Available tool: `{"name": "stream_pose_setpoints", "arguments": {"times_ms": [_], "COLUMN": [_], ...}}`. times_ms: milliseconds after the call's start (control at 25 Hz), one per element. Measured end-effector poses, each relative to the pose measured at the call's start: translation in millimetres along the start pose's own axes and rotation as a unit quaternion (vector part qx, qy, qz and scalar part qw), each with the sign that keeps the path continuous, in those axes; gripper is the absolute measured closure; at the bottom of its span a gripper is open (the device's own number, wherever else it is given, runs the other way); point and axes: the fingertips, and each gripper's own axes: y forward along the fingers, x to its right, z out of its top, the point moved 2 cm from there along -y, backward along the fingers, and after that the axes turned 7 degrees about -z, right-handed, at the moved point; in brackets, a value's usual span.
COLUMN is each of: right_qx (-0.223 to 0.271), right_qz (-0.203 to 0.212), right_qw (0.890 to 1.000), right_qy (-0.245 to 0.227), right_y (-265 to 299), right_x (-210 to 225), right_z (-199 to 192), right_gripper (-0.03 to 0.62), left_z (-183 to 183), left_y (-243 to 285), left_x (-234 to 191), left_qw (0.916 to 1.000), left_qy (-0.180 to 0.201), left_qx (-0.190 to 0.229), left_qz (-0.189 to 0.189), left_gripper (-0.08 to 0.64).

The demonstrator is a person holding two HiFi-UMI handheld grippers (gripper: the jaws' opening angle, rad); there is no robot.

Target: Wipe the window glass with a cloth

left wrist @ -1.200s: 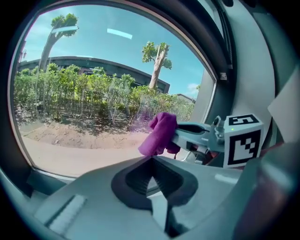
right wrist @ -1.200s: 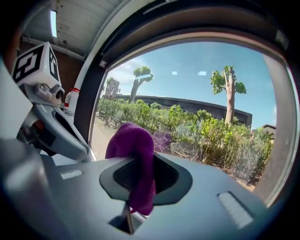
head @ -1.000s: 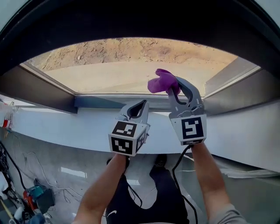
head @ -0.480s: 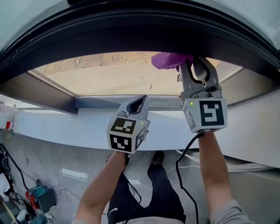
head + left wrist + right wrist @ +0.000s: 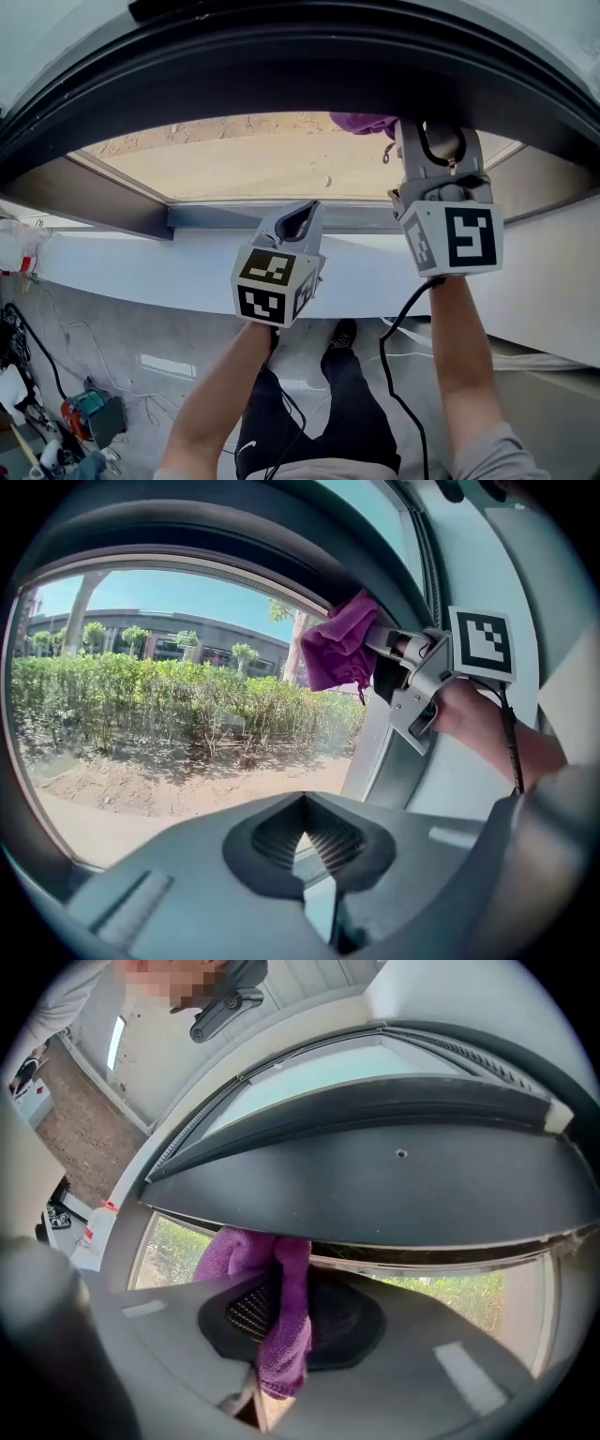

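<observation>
Purple cloth (image 5: 339, 647), soft and limp by the look of it, is pinched in the right tongs (image 5: 286, 1299). Their jaws are closed on a fold, with one tail hanging down between the pads and a loose bunch puffing out past the tips. It should weigh next to nothing and crumple readily, so a hold on a gathered fold, with plenty of fabric left free in front, seems the sensible one. Too small a pinch could slip out when dragged over glass. The bunch sits at the top right corner of the window glass (image 5: 141, 714), right under the dark upper frame (image 5: 281, 66); whether it presses on the pane I cannot tell. Left tongs (image 5: 302, 832) are closed on nothing, low near the bottom edge of the glass above the white sill (image 5: 141, 267), well apart from the cloth.
</observation>
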Motion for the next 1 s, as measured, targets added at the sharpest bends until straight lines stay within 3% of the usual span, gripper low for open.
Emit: {"name": "stream_pose_setpoints", "arguments": {"times_ms": [480, 1000], "right_qx": [0.023, -0.07], "right_qz": [0.008, 0.025], "right_qw": [1.0, 0.997], "right_qy": [-0.005, -0.027], "right_y": [-2, -29], "right_x": [1, -23], "right_z": [-15, -140], "right_gripper": [0.511, 0.511], "left_z": [-36, -87], "left_y": [20, 40], "left_x": [-6, -20], "left_qw": [0.9997, 0.998], "left_qy": [-0.016, -0.045], "left_qx": [-0.02, -0.044], "left_qz": [0.001, -0.002], "left_gripper": [0.56, 0.56]}}
